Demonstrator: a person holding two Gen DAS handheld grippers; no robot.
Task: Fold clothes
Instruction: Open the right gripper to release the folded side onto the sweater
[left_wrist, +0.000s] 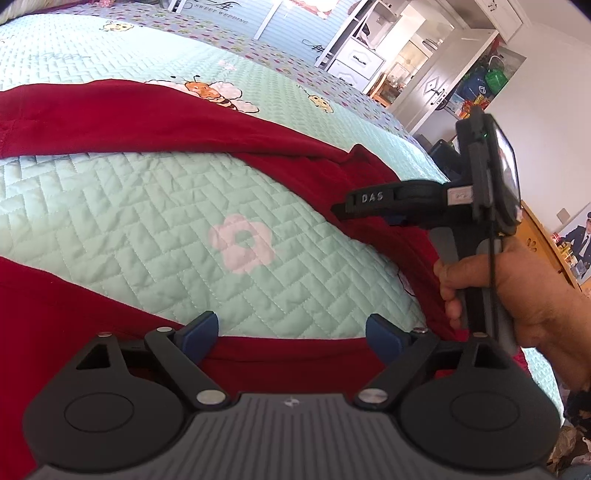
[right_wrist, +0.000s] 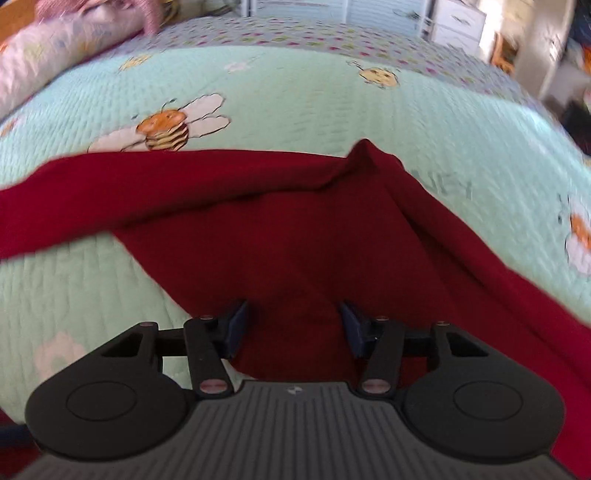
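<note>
A dark red garment (left_wrist: 147, 118) lies spread over a mint quilted bedspread (left_wrist: 147, 221), with one long band across the far side and another part near me. My left gripper (left_wrist: 291, 334) hovers at the near red edge with its blue pads wide apart and nothing between them. A hand (left_wrist: 498, 288) holds my right gripper (left_wrist: 341, 212) at the right, pointing left over the red cloth. In the right wrist view the garment (right_wrist: 277, 229) fills the middle, and the right gripper (right_wrist: 295, 325) stands open just above it. Its pads straddle the cloth without pinching it.
The bedspread (right_wrist: 295, 92) carries bee and flower prints. A rolled pale blanket (right_wrist: 55, 48) lies at the far left of the bed. White drawers and shelves (left_wrist: 354, 62) stand beyond the bed, and a wooden cabinet (left_wrist: 543, 236) is at the right.
</note>
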